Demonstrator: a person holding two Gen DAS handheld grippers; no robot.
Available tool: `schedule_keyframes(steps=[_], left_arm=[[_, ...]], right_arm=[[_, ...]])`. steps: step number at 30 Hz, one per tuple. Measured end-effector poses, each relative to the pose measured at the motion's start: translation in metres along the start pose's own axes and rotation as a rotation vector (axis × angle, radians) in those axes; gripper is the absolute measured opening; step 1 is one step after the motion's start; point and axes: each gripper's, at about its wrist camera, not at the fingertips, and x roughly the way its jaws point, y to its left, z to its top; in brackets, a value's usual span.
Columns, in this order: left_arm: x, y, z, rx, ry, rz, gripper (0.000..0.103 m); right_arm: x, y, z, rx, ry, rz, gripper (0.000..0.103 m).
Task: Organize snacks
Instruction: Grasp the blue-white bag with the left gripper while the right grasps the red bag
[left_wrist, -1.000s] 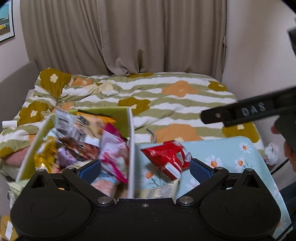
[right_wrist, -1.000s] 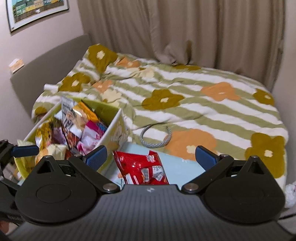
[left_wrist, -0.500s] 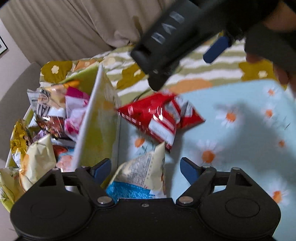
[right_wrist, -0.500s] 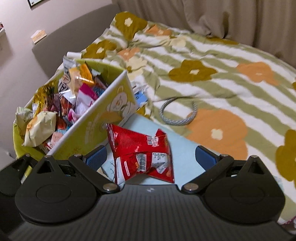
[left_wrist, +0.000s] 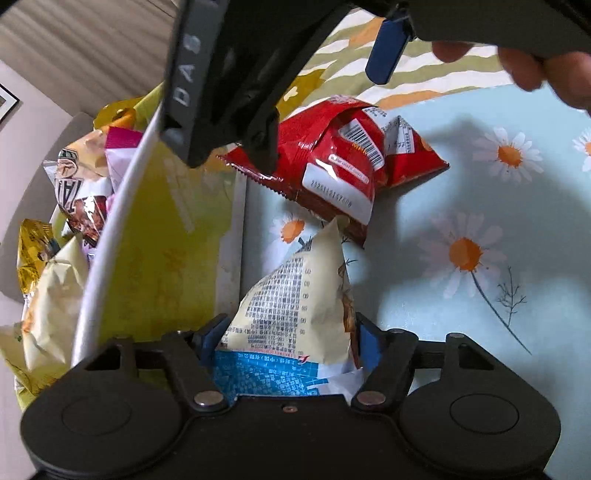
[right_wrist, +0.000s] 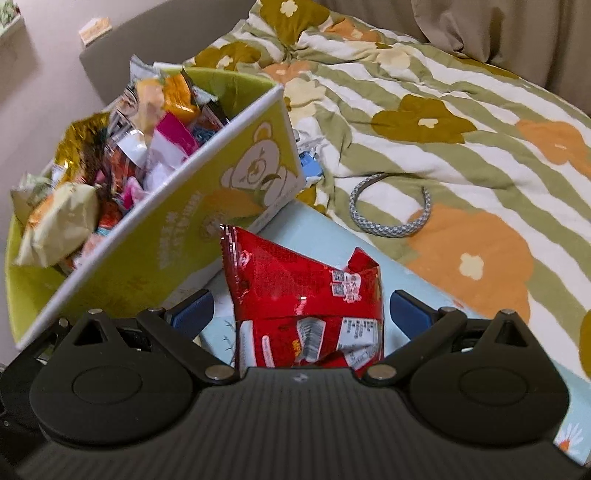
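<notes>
A cream and blue snack bag (left_wrist: 295, 295) stands on the daisy-print tabletop (left_wrist: 498, 295), close to the box wall. My left gripper (left_wrist: 288, 339) is closing on it, and both blue pads touch its sides. A red snack bag (left_wrist: 343, 162) lies just beyond it. In the right wrist view the red snack bag (right_wrist: 306, 295) sits between the widely spread fingers of my right gripper (right_wrist: 301, 310), which is open and does not touch it. One blue pad (left_wrist: 388, 55) of the right gripper hangs above the red bag in the left wrist view.
A yellow-green box (right_wrist: 258, 177) with a bear print, filled with several snack packs (right_wrist: 155, 140), stands left of both bags. Its wall (left_wrist: 166, 240) is close to my left gripper. Behind lie a striped flowered blanket (right_wrist: 443, 110) and a grey cord (right_wrist: 391, 225). A hand (left_wrist: 535, 66) holds the right gripper.
Both grippers have dropped and tilted down toward the tabletop. The left jaws narrowed from wide open onto the cream bag. The right gripper has come over the red bag, jaws still wide.
</notes>
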Motion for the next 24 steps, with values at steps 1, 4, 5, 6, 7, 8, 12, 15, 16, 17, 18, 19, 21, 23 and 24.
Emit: schedule_keyframes(steps=[1,4,5,6,7,8,12,15,16,17,18,19,21,23,24], left_arm=[[0.001,0.002,-0.001,-0.006,-0.001,-0.008,0.071],[0.001,0.008,-0.004,-0.023,-0.009,-0.026,0.063],[0.001,0.011,-0.004,-0.029,-0.010,-0.036,0.063],[0.001,0.013,-0.004,-0.035,-0.012,-0.045,0.062],[0.000,0.015,-0.004,-0.039,-0.014,-0.052,0.062],[0.000,0.017,-0.005,-0.043,-0.017,-0.060,0.062],[-0.001,0.021,-0.005,-0.046,-0.022,-0.070,0.062],[-0.003,0.021,-0.006,-0.048,-0.026,-0.074,0.061],[-0.003,0.023,-0.008,-0.050,-0.027,-0.076,0.060],[-0.003,0.025,-0.009,-0.054,-0.028,-0.078,0.060],[-0.005,0.026,-0.008,-0.055,-0.029,-0.080,0.059],[-0.006,0.028,-0.009,-0.057,-0.029,-0.082,0.059],[-0.006,0.028,-0.008,-0.063,-0.031,-0.086,0.058],[-0.007,0.029,-0.009,-0.066,-0.034,-0.088,0.057],[-0.008,0.031,-0.010,-0.068,-0.035,-0.090,0.057]], right_arm=[[0.004,0.001,0.001,-0.009,0.002,-0.006,0.103],[0.016,0.004,0.003,-0.030,0.014,-0.018,0.103],[0.020,0.004,0.003,-0.032,0.019,-0.017,0.103],[0.024,0.005,0.004,-0.034,0.026,-0.017,0.103],[0.027,0.006,0.004,-0.037,0.034,-0.020,0.103],[0.031,0.007,0.004,-0.044,0.039,-0.029,0.103],[0.045,0.016,0.004,-0.121,0.051,-0.091,0.103],[0.052,0.015,0.003,-0.121,0.057,-0.099,0.103],[0.052,0.014,0.003,-0.112,0.056,-0.091,0.103],[0.052,0.012,0.003,-0.104,0.057,-0.087,0.103],[0.053,0.011,0.003,-0.103,0.060,-0.086,0.103],[0.053,0.011,0.002,-0.105,0.063,-0.090,0.103],[0.052,0.011,0.001,-0.115,0.066,-0.097,0.103],[0.050,0.011,0.000,-0.123,0.059,-0.105,0.102],[0.048,0.011,-0.002,-0.118,0.058,-0.103,0.098]])
